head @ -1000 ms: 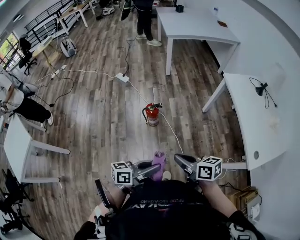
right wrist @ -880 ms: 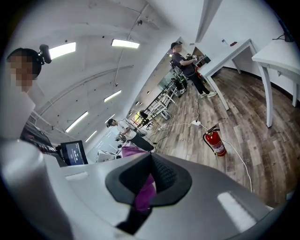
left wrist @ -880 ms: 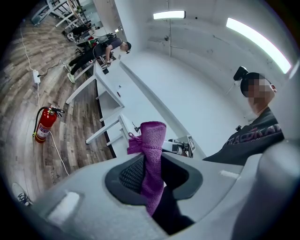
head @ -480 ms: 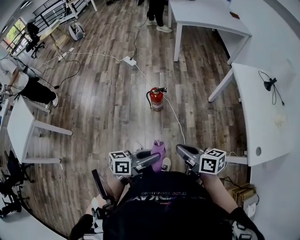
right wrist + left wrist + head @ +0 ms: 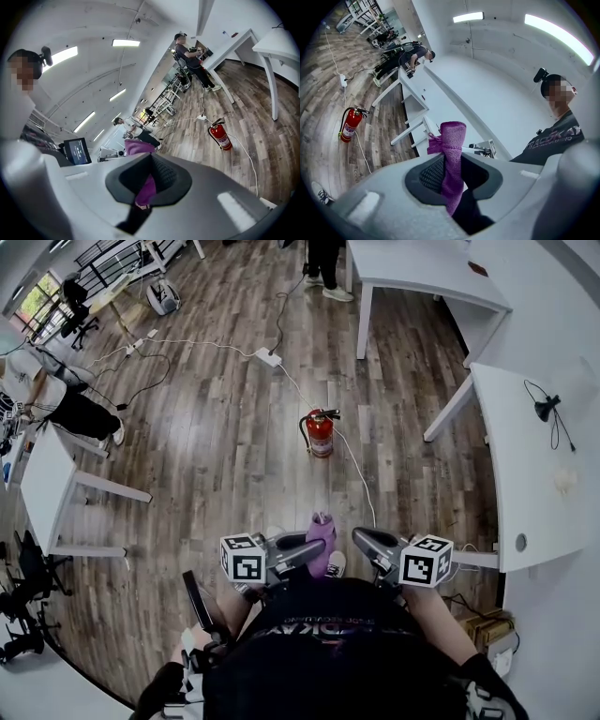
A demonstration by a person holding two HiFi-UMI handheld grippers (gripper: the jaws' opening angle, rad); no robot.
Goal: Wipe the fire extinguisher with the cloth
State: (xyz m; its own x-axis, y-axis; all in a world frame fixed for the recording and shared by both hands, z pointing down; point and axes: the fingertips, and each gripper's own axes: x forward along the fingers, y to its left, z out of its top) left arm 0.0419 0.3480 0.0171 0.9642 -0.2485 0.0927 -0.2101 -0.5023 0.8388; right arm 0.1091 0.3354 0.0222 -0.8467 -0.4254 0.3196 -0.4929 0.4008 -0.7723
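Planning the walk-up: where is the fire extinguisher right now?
In the head view the fire extinguisher stands upright on the wooden floor, centre of the picture, left of the white desk.

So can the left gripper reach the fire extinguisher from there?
Probably not yet. The left gripper, shut on the cloth, is held close to the person's body, while the extinguisher stands well ahead on the floor. Nothing blocks the way, so stepping closer should do it.

Left gripper (image 5: 451,174) clamps the upright purple cloth (image 5: 453,137)
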